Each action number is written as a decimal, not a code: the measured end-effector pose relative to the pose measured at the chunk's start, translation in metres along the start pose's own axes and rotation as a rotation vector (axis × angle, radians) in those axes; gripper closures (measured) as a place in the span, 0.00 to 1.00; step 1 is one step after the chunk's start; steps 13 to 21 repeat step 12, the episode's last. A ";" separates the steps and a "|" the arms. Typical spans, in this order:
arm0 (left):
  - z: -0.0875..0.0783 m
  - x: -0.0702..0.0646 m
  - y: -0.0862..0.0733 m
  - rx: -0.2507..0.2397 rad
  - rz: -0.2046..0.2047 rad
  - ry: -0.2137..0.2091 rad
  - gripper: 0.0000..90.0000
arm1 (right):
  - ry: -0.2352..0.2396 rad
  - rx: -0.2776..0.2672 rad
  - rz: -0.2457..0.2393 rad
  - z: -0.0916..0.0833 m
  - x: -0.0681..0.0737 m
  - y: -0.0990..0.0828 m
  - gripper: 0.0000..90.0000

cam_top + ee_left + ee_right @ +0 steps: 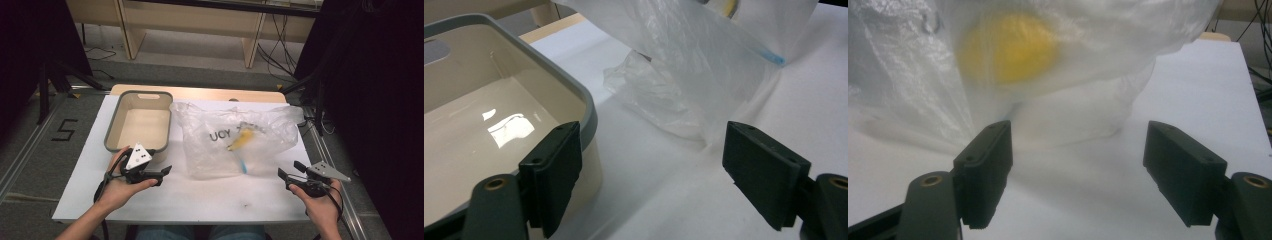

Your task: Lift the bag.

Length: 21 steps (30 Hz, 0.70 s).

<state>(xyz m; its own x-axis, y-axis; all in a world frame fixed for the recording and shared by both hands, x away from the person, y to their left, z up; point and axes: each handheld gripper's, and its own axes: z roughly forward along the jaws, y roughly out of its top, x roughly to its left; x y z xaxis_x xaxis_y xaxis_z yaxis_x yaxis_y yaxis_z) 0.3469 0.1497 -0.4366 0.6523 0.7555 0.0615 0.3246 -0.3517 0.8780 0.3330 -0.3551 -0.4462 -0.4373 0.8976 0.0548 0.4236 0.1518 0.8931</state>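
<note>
A: What does the plastic bag (235, 142) look like?

B: Clear, thin and crumpled. It lies on the white table (200, 197), about mid-table, just right of the tub (112, 131). Dark letters show on its left face, mirrored as seen through the film. A yellow object (239, 141) sits inside, and a short blue strip (242, 166) shows at the near edge of the bag.

A: And in the gripper views?

B: In the right gripper view the yellow object (1008, 47) is a blurred round patch behind the film, and the bag (1088, 95) rests on the table ahead of the jaws. In the left gripper view the bag (694, 70) slopes down to the table, with a bunched fold near the tub (591, 107).

A: The tub?

B: Beige inside, grey rim, rectangular, holding nothing that I can see.

A: The claws?

B: The left gripper (165, 172) is held in the left hand (117, 187) at the tub's near corner, jaws spread wide, gripping nothing. The right gripper (287, 172), in the right hand (322, 202), is near the bag's right near corner, jaws also apart and clear of the bag.
</note>
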 end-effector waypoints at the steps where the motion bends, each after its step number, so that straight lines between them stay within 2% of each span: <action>1: -0.002 0.000 -0.002 -0.003 0.003 0.004 0.26 | 0.006 0.002 -0.003 -0.001 0.001 -0.002 0.32; 6: -0.003 0.001 -0.007 0.002 0.023 0.023 0.26 | 0.011 -0.005 0.000 -0.005 0.003 -0.005 0.32; 21: -0.001 0.000 -0.011 0.013 0.018 0.015 0.24 | 0.019 0.006 -0.004 -0.002 0.005 -0.008 0.32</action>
